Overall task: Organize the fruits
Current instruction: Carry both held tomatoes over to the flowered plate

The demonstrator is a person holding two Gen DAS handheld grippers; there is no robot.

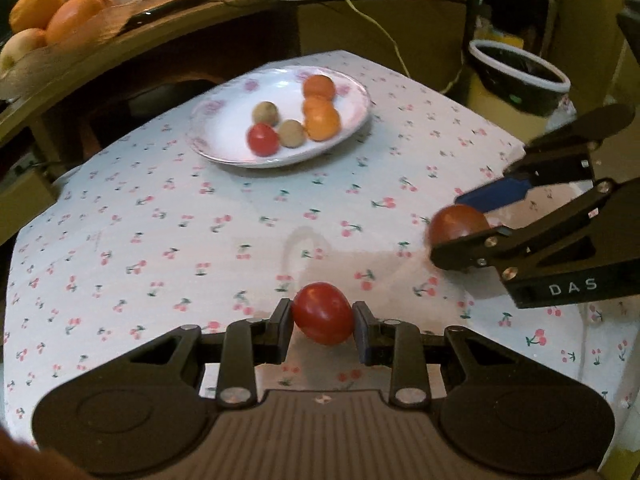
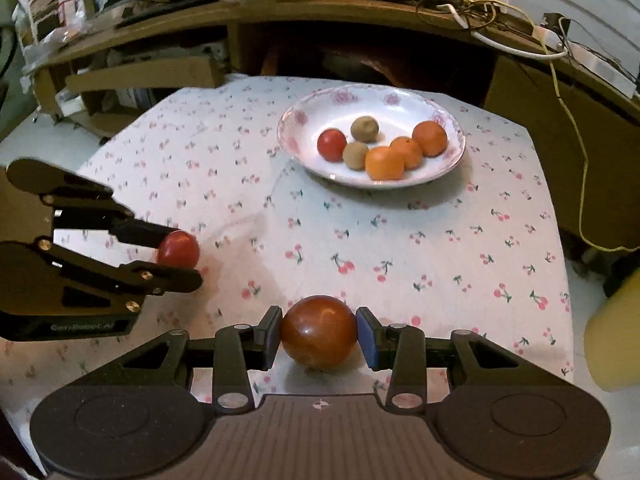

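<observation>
My left gripper [image 1: 322,322] is shut on a bright red tomato [image 1: 322,313], low over the cherry-print cloth; it also shows in the right wrist view [image 2: 179,249]. My right gripper [image 2: 318,336] is shut on a darker brownish-red tomato [image 2: 319,332], seen at the right in the left wrist view [image 1: 458,222]. A white floral plate [image 1: 224,120] [image 2: 308,108] sits at the far side of the table. It holds a red tomato [image 2: 331,144], two brown round fruits [image 2: 364,128] and three oranges [image 2: 400,152].
A wooden shelf [image 2: 280,8] behind the table carries a dish of oranges [image 1: 52,12] and tangled cables [image 2: 480,4]. A white-rimmed dark bowl [image 1: 520,76] stands off the far right corner. A yellow object [image 2: 612,344] is at the right edge.
</observation>
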